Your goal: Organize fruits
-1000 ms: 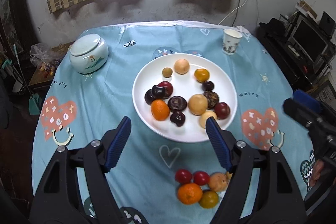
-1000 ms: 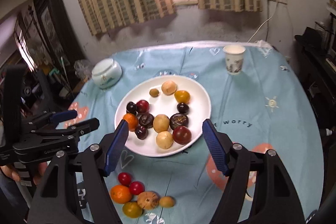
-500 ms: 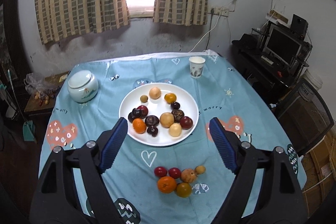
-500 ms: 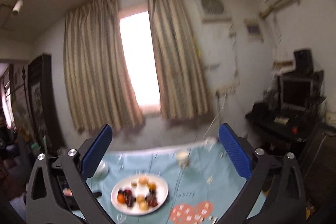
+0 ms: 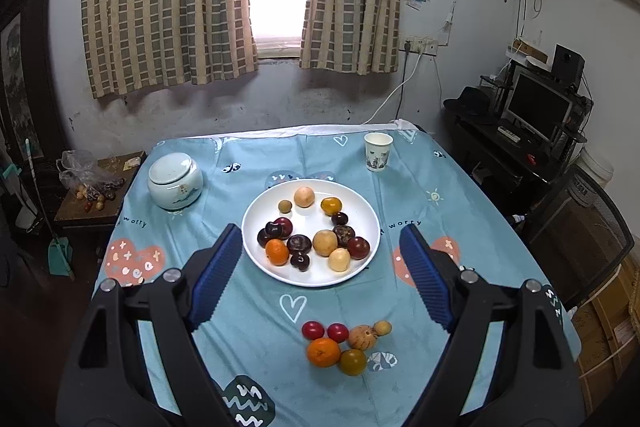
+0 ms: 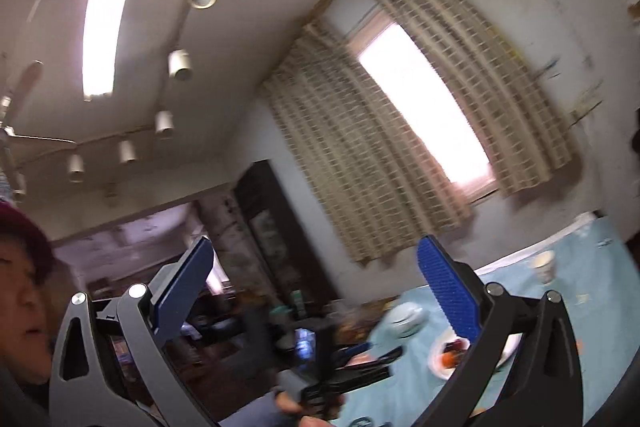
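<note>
The left gripper [image 5: 320, 275] is standing with its ribbed blue pads [image 5: 216, 273] spread wide and nothing between them, hanging above the near half of the table and looking down on it. The right gripper [image 6: 320, 291] is also gaping empty, but it is tilting up toward the ceiling and window, well away from the fruit.

Beyond the left pads, the round white ceramic plate [image 5: 256, 215] is carrying about a dozen fruits: an orange mandarin [image 5: 277, 251], dark purple plums, pale yellow rounds and a red one. Nearer the camera, a small loose cluster is lying on the light blue patterned tablecloth [image 5: 224, 355]: two red cherry tomatoes [image 5: 313, 329], a second orange mandarin [image 5: 323, 351], an olive-green fruit, a tan ribbed one and a tiny yellow one, all touching or just beside each other.

The risks, as I judge them: the cluster is packed tight, so jaws descending on one round fruit could nudge its neighbours rolling toward the table edge; and the right gripper, pointing away, would be reaching blind unless it is first aimed at the table.
</note>
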A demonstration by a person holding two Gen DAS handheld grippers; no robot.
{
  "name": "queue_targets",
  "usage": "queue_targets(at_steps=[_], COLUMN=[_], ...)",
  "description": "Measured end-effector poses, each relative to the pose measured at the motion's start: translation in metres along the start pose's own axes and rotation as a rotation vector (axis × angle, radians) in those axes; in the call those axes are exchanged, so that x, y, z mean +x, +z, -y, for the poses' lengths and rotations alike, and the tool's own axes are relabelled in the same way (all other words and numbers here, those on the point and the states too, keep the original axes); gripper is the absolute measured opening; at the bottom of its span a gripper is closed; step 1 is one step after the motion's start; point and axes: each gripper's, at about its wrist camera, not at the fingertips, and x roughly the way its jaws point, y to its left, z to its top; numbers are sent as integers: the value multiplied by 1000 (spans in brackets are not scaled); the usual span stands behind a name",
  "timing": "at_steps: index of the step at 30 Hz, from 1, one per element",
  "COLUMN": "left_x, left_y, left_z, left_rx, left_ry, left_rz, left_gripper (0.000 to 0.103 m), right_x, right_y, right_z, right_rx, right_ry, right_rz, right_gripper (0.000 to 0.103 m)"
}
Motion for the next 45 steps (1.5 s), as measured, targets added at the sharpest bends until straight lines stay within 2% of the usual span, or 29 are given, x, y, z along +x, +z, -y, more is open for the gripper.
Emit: queue_targets(at_steps=[4, 7, 10, 12, 15, 16, 17, 18, 19, 20, 21, 22, 23, 24, 25, 28, 31, 32, 33, 37, 38, 39, 40, 42, 43, 45], left_x=[-1, 2, 4, 5, 4, 3, 3, 3, 4, 6, 8, 9, 12, 14, 15, 17, 19, 21, 23, 40, 44, 49, 52, 62, 65, 75], left_y=[-2, -5, -6, -7, -8, -7, -8, -8, -9, -9, -10, -11, -12, -14, -15, -20, -28, -32, -36, -63, -70, -78, -85, -102, -109, -125], left_z=[-4, -7, -11, -13, -16, -17, -18, -18, -20, -21, -22, -23, -24, -24, -25, -28, -36, -42, -46, -63, -65, -66, -66, -62, -61, -57], left_rx=[4, 4, 5, 4, 6, 6, 7, 8, 6, 3, -1, -6, -9, -7, -6, -7, -10, -17, -25, -44, -47, -49, -48, -36, -36, -34], left_ry=[25, 41, 55, 69, 84, 92, 99, 106, 114, 120, 125, 129, 132, 135, 138, 143, 160, 166, 170, 199, 202, 197, 191, 173, 166, 144], left_rz=[3, -4, -15, -13, -8, -3, 0, 0, -1, -4, -8, -14, -22, -30, -33, -43, -55, -66, -77, -163, -184, -211, -231, -283, -303, -352], left_gripper=[84, 84, 84, 84, 84, 84, 84, 84, 84, 84, 84, 84, 84, 84, 84, 84, 84, 84, 84, 84, 84, 84, 84, 84, 84, 84], right_x=[0, 13, 19, 24, 29, 22, 16, 10, 5, 4, 8, 17, 31, 47, 56, 76, 99, 105, 110, 107, 104, 103, 101, 107, 111, 114], right_y=[-6, -14, -13, -9, -1, 0, 0, -1, -7, -12, -15, -16, -17, -22, -27, -53, -87, -105, -127, -214, -233, -251, -263, -285, -296, -318], right_z=[-19, -24, -18, -7, 2, -4, -11, -21, -37, -47, -51, -47, -34, -19, -10, 13, 52, 70, 90, 171, 184, 192, 195, 195, 195, 193], right_rx=[-79, -121, -9, 85, 205, 176, 114, 21, -110, -190, -236, -217, -129, -32, 15, 61, 194, 208, 220, 443, 470, 464, 439, 390, 361, 366], right_ry=[34, 57, 194, 239, 313, 291, 230, 142, 2, -94, -132, -59, 66, 132, 134, 52, -17, -88, -208, -447, -500, -551, -610, -648, -663, -650], right_rz=[20, -20, -53, -44, -76, -36, 29, 102, 184, 223, 219, 136, 14, -97, -145, -204, -313, -379, -449, -692, -733, -764, -799, -862, -898, -952], right_gripper=[102, 102, 102, 102, 102, 102, 102, 102, 102, 102, 102, 102, 102, 102, 102, 102, 102, 102, 102, 101, 98, 88, 82, 76, 76, 75])
